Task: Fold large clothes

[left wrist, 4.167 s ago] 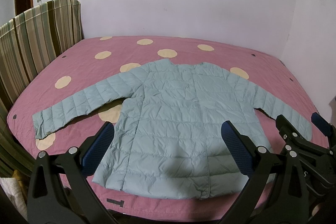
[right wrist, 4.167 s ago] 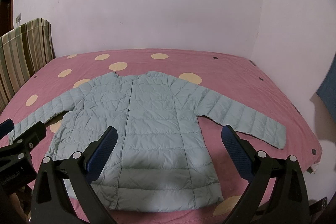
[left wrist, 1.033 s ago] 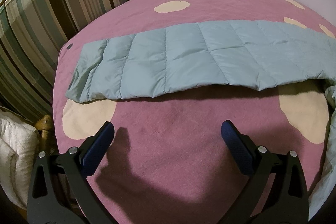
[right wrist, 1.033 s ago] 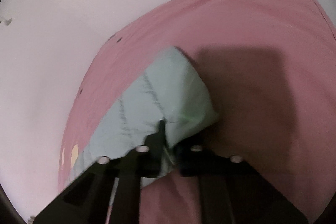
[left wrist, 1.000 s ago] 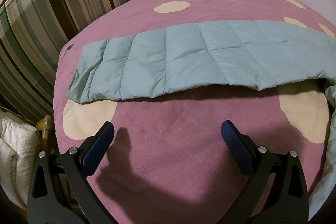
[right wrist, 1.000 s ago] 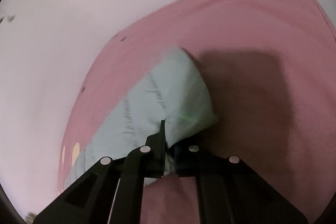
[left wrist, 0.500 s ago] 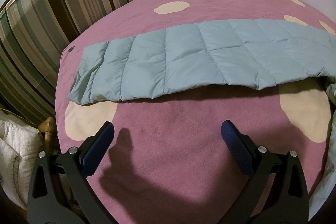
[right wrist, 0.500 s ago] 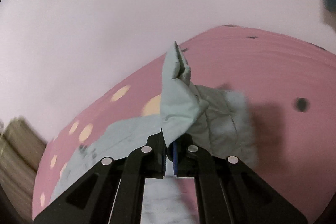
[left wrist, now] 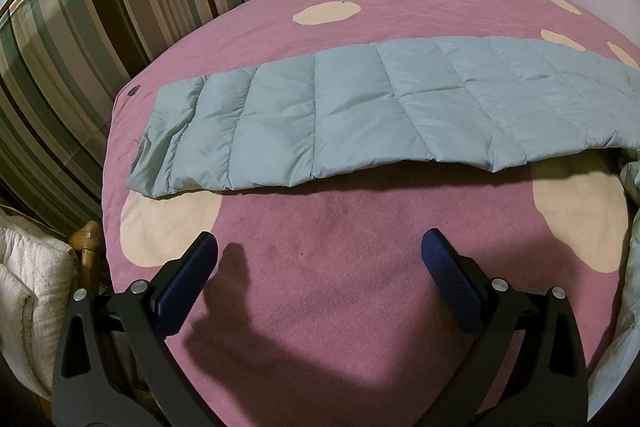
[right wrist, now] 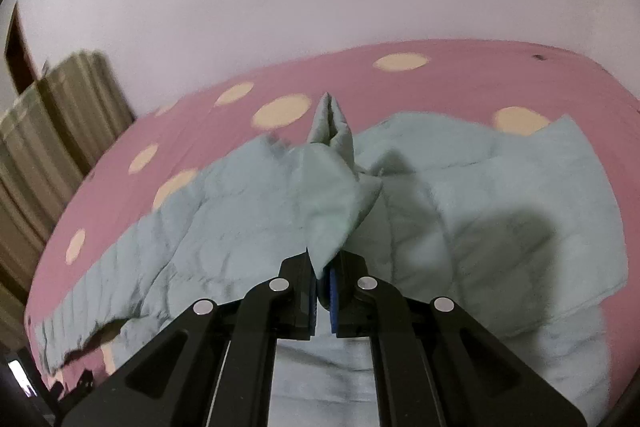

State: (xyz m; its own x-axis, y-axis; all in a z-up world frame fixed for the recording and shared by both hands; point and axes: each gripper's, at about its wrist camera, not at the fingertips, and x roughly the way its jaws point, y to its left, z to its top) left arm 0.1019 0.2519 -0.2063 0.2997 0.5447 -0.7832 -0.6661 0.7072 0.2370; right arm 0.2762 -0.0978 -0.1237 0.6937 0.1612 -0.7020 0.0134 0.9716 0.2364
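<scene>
Folding a quilted jacket on a spotted bed
Left wrist view: left gripper point(left wrist: 318, 259) hovers wide open, empty, over the bedspread point(left wrist: 360, 7); jacket sleeve point(left wrist: 320, 119) lies flat toward the bed's left edge; right wrist view: right gripper point(right wrist: 323, 281) pinches the other sleeve point(right wrist: 332, 187), lifted over the jacket point(right wrist: 480, 219) body.

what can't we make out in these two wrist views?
- Left wrist: the jacket runs off the right edge; only one sleeve shows.
- Left wrist: the left tongs hang open over the bedspread; the right tongs are out of frame.
- Right wrist: the right tongs are shut on a fold of jacket; motion blur hides which part.
- Right wrist: the jacket hem is hidden behind the tongs' frame.
</scene>
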